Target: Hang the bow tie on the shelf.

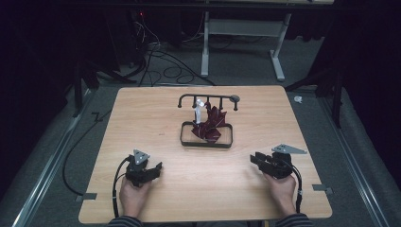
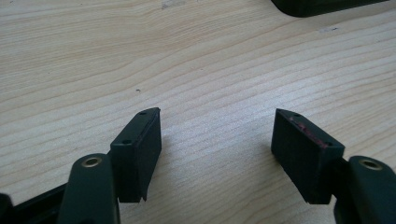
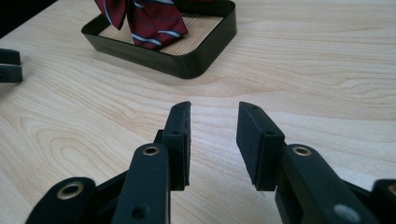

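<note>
— Closest to the lens, what shows?

— Two matte black claws on a pale wood-grain counter (image 1: pixel 156 109). Left claw (image 2: pixel 215 135) has its blocky pads spread wide over bare wood, nothing between them. Right claw (image 3: pixel 212 128) is spread too, narrower, also pinching nothing.

— And the thing they face?

— Tie (image 1: pixel 210 124): soft dark-red cloth with thin pale stripes, bunched and folded. It hangs from a black rack (image 1: pixel 208 98), a thin bar with curled ends, and its lower folds drop into the tray (image 1: pixel 206 143). Long axis runs roughly up and down, the bulk at the bottom, leaning slightly toward the right side of the high view.

— Tray?

— Shallow, black, rectangular with rounded corners, smooth thin wall, wood showing inside. It sits mid-counter, well apart from both claws. A white piece (image 1: pixel 199 109) hangs just left of the tie; what it is I cannot tell.
</note>
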A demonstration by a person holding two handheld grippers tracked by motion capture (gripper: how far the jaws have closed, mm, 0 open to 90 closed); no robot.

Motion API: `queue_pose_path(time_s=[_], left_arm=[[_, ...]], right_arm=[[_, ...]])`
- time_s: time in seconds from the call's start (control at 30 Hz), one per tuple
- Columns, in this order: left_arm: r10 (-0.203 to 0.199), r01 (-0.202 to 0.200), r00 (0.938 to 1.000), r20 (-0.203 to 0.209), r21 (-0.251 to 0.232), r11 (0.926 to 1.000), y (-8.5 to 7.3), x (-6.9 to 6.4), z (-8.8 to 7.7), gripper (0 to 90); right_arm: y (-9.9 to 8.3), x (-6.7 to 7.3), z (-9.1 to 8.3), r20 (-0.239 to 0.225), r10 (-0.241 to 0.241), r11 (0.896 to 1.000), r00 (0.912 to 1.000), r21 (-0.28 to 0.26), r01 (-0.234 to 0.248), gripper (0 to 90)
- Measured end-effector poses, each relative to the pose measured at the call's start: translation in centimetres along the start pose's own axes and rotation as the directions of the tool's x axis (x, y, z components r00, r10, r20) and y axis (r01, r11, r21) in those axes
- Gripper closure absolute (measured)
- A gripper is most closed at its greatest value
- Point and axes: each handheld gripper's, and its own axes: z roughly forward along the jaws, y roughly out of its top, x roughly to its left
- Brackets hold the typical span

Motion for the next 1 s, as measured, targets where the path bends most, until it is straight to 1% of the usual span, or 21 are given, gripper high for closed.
queue_pose_path(time_s=[0.17,0.43,0.47,0.6,0.73,1.0], left_arm=[[-0.002,0.002,1.0000,0.000,0.000,1.0000,0.0,0.0,0.0,33.7],[0.000,0.000,1.0000,0.000,0.000,1.0000,0.0,0.0,0.0,33.7],[0.000,0.000,1.0000,0.000,0.000,1.0000,0.0,0.0,0.0,33.7],[0.000,0.000,1.0000,-0.001,0.000,1.0000,0.0,0.0,0.0,33.7],[0.001,-0.001,1.0000,-0.001,0.000,1.0000,0.0,0.0,0.0,33.6],[0.001,-0.001,1.0000,-0.001,0.000,1.0000,0.0,0.0,0.0,33.5]], right_arm=[[-0.1,0.1,0.4,0.010,-0.007,1.000,0.9999,0.011,0.007,66.9],[-0.3,0.3,1.1,0.029,-0.031,0.999,0.9991,0.036,0.030,66.9],[-0.3,0.3,1.2,0.034,-0.036,0.999,0.9988,0.037,0.035,66.8],[-0.2,0.6,1.5,0.067,-0.079,0.995,0.9946,0.058,0.075,66.6],[-0.4,0.7,1.8,0.079,-0.082,0.995,0.9935,0.071,0.076,66.5],[-0.5,0.9,2.1,0.082,-0.093,0.993,0.9923,0.085,0.086,66.3]])
